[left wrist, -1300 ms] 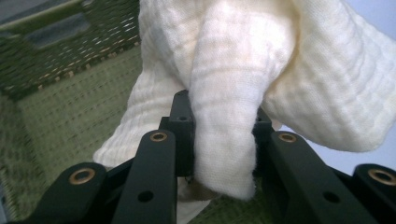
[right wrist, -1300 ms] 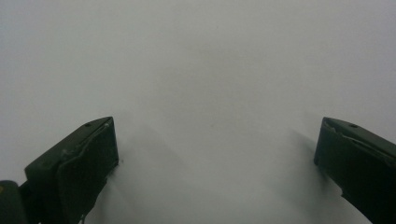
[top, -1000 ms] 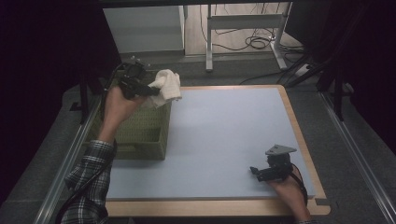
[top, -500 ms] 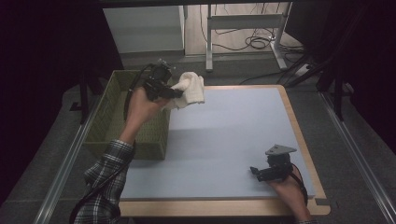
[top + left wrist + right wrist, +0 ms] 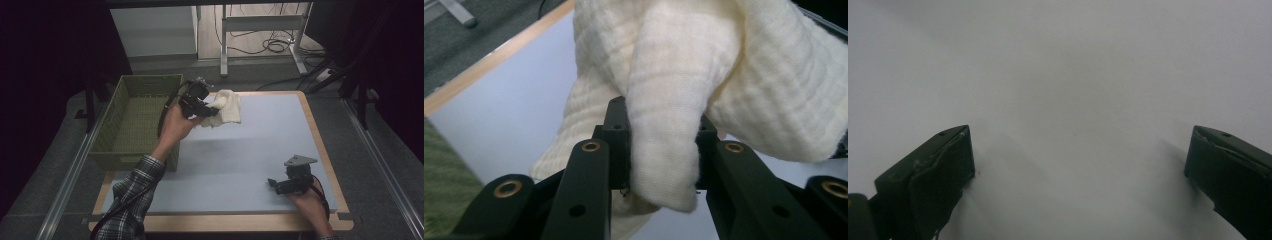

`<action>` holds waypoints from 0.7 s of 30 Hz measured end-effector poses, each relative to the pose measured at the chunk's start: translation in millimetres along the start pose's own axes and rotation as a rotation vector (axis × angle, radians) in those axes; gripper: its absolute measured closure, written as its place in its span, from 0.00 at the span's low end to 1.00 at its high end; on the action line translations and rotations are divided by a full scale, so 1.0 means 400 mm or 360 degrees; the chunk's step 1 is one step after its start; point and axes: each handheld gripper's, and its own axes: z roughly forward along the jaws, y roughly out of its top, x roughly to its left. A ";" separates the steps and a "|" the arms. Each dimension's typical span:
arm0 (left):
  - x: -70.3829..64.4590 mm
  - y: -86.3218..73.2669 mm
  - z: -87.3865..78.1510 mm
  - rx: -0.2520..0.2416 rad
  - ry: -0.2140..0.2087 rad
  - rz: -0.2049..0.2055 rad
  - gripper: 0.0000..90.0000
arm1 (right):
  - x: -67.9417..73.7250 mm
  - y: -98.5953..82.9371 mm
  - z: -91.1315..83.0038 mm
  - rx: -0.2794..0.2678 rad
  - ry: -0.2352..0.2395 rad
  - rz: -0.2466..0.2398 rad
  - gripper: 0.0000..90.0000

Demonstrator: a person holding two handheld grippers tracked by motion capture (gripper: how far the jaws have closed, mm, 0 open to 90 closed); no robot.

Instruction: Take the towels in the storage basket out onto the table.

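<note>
A cream-white cloth (image 5: 226, 107) hangs bunched in the air over the far left part of the pale blue table top (image 5: 250, 145). My left gripper (image 5: 212, 112) is shut on the cloth. In the left gripper view a fold of the cloth (image 5: 664, 115) is pinched between the two black jaws, and the left gripper (image 5: 659, 150) sits above the blue surface. My right gripper (image 5: 272, 183) rests low on the table near its front right corner. The right gripper (image 5: 1078, 165) stands open, with bare table surface between its jaws.
A green woven basket (image 5: 131, 117) stands at the table's left side, its inside bare. The table has a wooden rim (image 5: 320, 145). Behind the table are a metal frame (image 5: 260, 25) and cables (image 5: 272, 46) on the floor. Dark curtains close both sides.
My left gripper has carried the cloth rightward from above the basket to over the blue table top. The right gripper has stayed put.
</note>
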 end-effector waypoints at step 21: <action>-0.061 -0.102 0.230 0.0004 -0.0078 0.0046 0.76 | -0.001 0.000 0.000 -0.0002 -0.0003 -0.0003 0.00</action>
